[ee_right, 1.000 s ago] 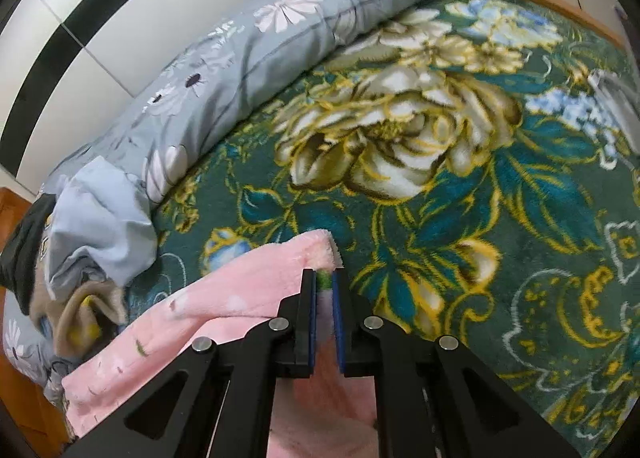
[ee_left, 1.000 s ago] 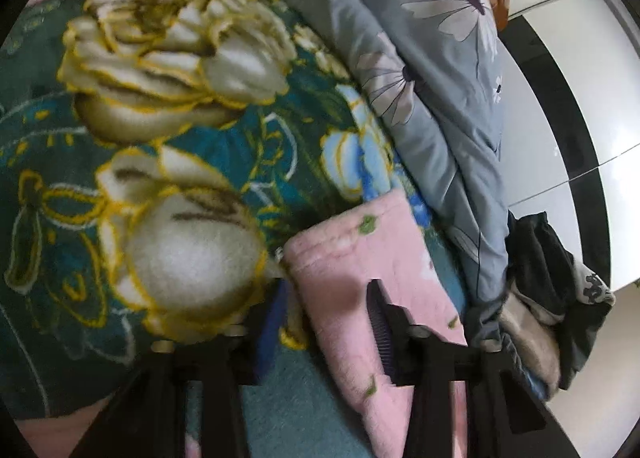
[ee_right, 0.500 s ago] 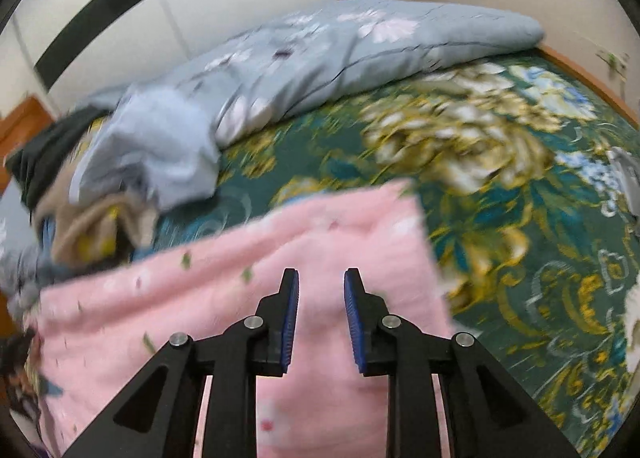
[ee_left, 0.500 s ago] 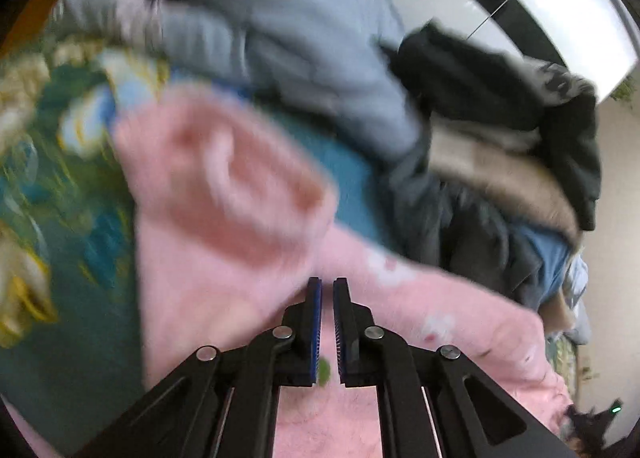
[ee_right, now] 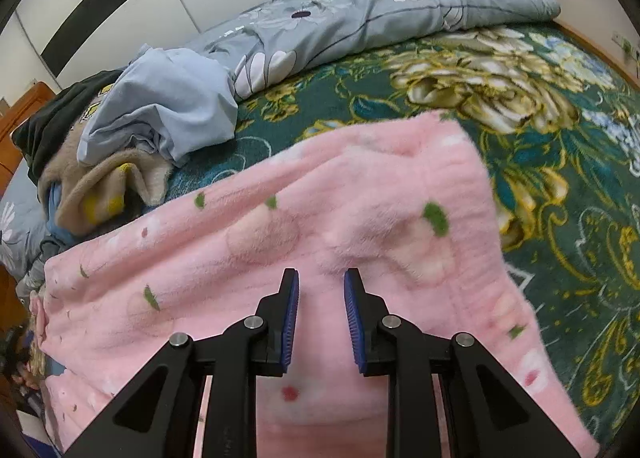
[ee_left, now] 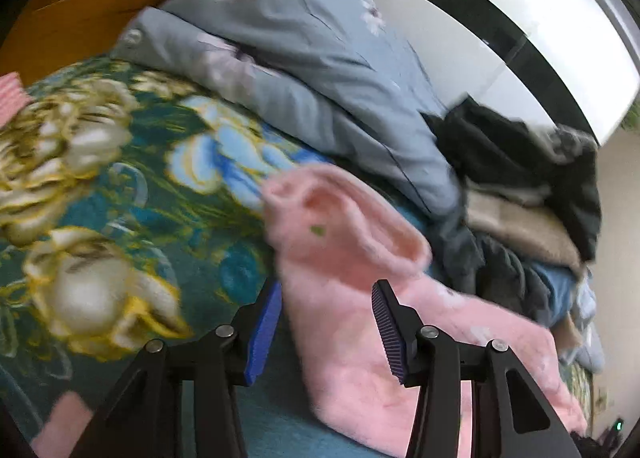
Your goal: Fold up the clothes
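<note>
L gripper point(ee_left: 326, 324): jaws opening, pink fleece between them, not pinched.
R gripper point(ee_right: 321, 316): parted, nothing held, just above fleece.
Pink fleece garment point(ee_right: 280, 258): flat on floral blanket point(ee_right: 560, 145); prob. soft, light, floppy, so grab hem corners.
Clothes pile point(ee_right: 132, 137): beyond, unfolded.

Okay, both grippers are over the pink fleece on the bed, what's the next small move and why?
Probably lower the left gripper, whose jaws are opening, onto the rumpled open end of the pink fleece and pinch it to straighten it; the right gripper hangs open over the flatter part.
</note>
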{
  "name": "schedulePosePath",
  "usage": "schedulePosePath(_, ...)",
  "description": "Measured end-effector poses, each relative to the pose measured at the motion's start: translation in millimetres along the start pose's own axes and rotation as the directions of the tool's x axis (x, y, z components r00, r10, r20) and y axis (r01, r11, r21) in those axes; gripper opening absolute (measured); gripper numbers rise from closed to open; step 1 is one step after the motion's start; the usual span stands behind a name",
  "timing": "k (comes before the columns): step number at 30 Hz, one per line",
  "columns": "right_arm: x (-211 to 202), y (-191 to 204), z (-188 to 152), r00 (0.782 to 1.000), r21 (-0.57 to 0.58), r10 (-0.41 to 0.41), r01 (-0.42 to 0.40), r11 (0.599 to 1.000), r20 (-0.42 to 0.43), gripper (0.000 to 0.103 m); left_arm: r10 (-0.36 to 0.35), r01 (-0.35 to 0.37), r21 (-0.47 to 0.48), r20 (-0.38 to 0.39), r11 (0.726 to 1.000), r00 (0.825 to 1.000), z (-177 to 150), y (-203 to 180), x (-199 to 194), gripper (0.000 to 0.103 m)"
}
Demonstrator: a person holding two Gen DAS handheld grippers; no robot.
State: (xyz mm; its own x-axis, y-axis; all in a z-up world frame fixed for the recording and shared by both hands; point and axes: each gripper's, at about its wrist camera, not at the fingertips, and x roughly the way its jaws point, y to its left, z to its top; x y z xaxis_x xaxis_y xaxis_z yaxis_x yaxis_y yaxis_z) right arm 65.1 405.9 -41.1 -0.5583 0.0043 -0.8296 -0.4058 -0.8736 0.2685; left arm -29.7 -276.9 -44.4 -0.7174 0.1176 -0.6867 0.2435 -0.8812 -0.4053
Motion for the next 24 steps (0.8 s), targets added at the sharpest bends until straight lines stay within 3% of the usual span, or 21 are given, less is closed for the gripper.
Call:
schedulePosePath(3,1.7,2.0,-4.1,1.0,0.005,0.006,-0.006,1.0,-0.009,0.024,0.103,-0.098,0.134,-0.029,0.986,0.994,1.1,-24.0,20.6,0.053)
schedulePosePath(7,3.3,3.4,-11.1,1.0,0.009,0.011,-0.011,1.0,-0.021,0.024,0.144,-0.138,0.113,-0.051,0.984,0.988,-2.5,-24.7,42.2,0.052)
schedulePosePath(10,3.1,1.9,-18.1,1.0,0.01,0.016,-0.015,1.0,-0.027,0.024,0.152,-0.143,0.152,-0.049,0.978,0.987,-5.6,-32.1,45.2,0.051)
schedulePosePath(11,2.8,1.2,-19.6,0.999,0.012,0.017,-0.017,1.0,-0.026,0.024,0.153,-0.142,0.176,-0.052,0.974,0.987,-8.1,-35.6,44.1,0.046)
schedulePosePath(14,2.1,-0.1,-22.4,0.999,0.017,0.021,-0.02,1.0,-0.025,0.025,0.162,-0.146,0.234,-0.05,0.961,0.986,-11.1,-42.6,44.2,0.013)
schedulePosePath(20,1.3,1.6,-23.6,1.0,0.012,0.017,-0.017,1.0,-0.026,0.025,0.054,-0.058,0.088,0.055,0.994,0.997,4.1,-14.8,2.5,0.01)
schedulePosePath(24,0.6,-0.7,-25.6,0.999,0.018,0.026,-0.025,1.0,-0.023,0.025,-0.008,0.029,-0.141,0.153,0.99,0.988,6.8,33.9,-40.7,0.006)
